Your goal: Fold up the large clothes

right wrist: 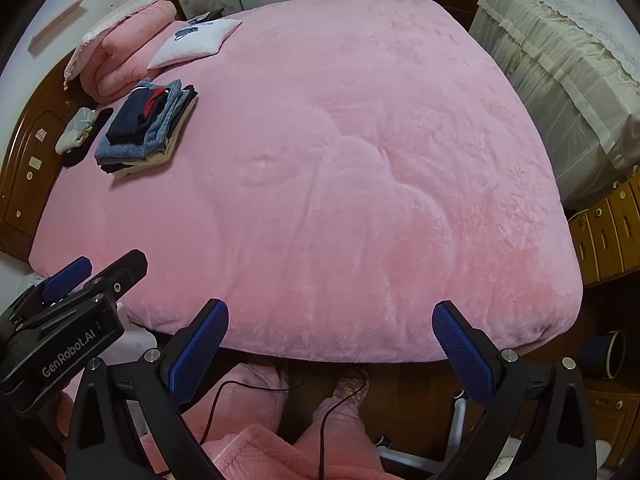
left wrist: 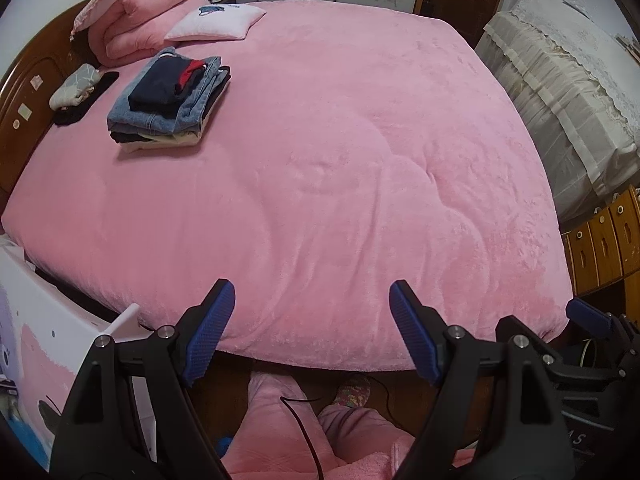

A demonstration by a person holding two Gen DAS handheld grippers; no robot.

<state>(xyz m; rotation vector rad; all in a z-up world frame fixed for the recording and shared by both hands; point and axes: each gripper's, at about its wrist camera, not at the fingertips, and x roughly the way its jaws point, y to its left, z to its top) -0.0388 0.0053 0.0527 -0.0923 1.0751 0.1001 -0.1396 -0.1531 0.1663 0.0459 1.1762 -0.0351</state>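
Near the headboard corner of the bed, a stack of folded clothes [left wrist: 168,100] sat on the pink plush blanket [left wrist: 340,160]: a dark navy piece with a red band on top, blue denim beneath, then black and cream layers. Those pieces looked soft and limp, the denim probably the heaviest and stiffest; each would likely be best taken by a hem or a waistband corner, one edge per tool, so it hangs flat. No unfolded garment lay on the open blanket, so the stack was the only clothing to judge by. Just beside it lay a small grey patterned item [left wrist: 74,86] on something black, with a white cushion [left wrist: 218,20] and a rolled pink quilt [left wrist: 140,20] behind. At the bed's near edge the left gripper [left wrist: 312,328] and right gripper [right wrist: 330,344] both hung spread wide, with nothing between their blue pads, above the person's pink-clad legs [right wrist: 256,396].
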